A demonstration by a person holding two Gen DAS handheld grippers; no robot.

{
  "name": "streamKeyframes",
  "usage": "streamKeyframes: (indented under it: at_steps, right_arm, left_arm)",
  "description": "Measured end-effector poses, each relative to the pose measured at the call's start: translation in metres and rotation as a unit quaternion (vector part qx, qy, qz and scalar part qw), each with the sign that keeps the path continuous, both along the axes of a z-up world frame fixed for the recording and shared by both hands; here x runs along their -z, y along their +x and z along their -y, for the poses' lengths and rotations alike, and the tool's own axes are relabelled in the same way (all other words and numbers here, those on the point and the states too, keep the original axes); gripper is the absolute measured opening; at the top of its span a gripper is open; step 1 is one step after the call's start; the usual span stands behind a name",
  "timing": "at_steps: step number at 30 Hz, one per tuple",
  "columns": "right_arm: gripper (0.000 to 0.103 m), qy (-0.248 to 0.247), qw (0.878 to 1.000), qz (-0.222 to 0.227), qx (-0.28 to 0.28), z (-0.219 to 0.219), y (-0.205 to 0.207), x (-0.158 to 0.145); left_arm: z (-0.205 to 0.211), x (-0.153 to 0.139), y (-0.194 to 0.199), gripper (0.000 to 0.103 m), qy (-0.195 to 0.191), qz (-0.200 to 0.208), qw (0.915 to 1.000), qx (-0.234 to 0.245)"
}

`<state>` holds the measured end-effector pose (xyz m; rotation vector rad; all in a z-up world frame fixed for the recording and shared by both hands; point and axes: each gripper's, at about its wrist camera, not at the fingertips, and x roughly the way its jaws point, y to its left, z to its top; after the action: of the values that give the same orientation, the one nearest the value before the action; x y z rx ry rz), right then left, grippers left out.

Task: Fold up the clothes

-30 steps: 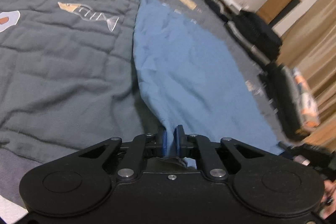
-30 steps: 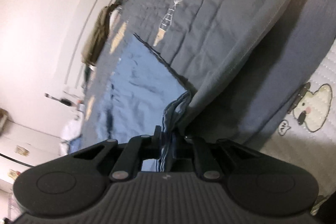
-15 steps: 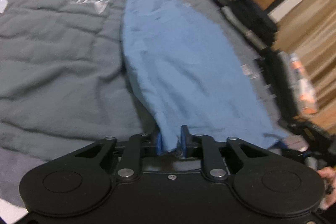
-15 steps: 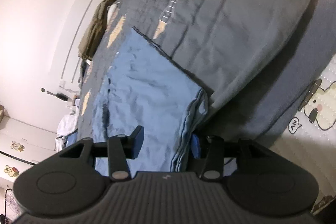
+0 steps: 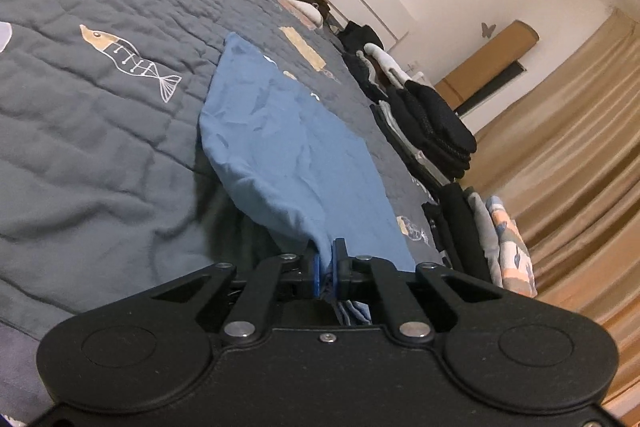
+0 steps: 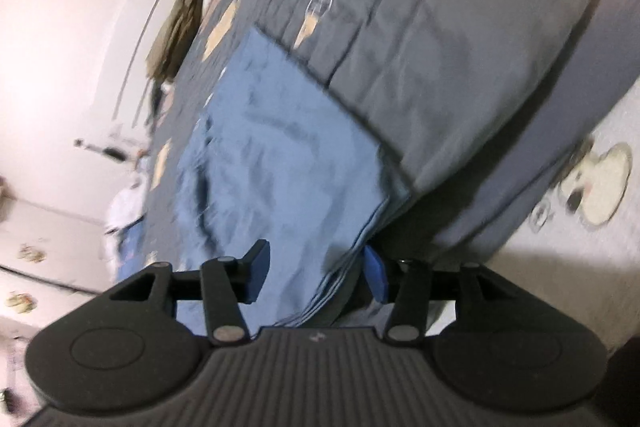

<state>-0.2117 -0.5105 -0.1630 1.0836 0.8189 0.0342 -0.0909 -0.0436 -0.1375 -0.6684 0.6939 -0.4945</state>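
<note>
Dark grey quilt covers the bed; the blue garment lies folded ahead of both grippers. Left gripper pinches one near corner; right gripper, jaws opening, straddles the layered edge untouched. Release and stacking likely remain.

1. The right wrist view is smeared by motion blur; the small things along the wall cannot be made out.
2. The blue cloth disappears behind the right gripper, so its near edge is hidden.
3. In the left wrist view, the left gripper covers the cloth's pinched corner.
4. The stacked clothes at the quilt's far edge are partly cut off.
</note>
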Motion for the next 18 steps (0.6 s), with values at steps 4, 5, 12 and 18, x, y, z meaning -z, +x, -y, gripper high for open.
streamKeyframes:
  at_steps: [4,5,12,18]
  right_arm:
    - [0.053,-0.002,1.0,0.007,-0.016,0.001,-0.004,-0.01]
    - [0.053,0.0,1.0,0.01,-0.017,0.002,-0.006,-0.012]
    - [0.061,0.084,0.996,0.018,-0.028,-0.022,0.001,0.005]
    - [0.063,0.145,0.986,0.007,-0.082,-0.074,0.02,0.024]
  left_arm:
    - [-0.001,-0.001,-0.002,0.005,0.005,0.0,1.0,0.001]
    - [-0.001,0.0,-0.002,0.005,0.005,-0.001,1.0,0.001]
    - [0.003,-0.001,-0.001,0.005,0.011,0.0,0.9999,0.005]
    - [0.002,-0.001,-0.001,0.005,0.015,-0.001,0.9999,0.001]
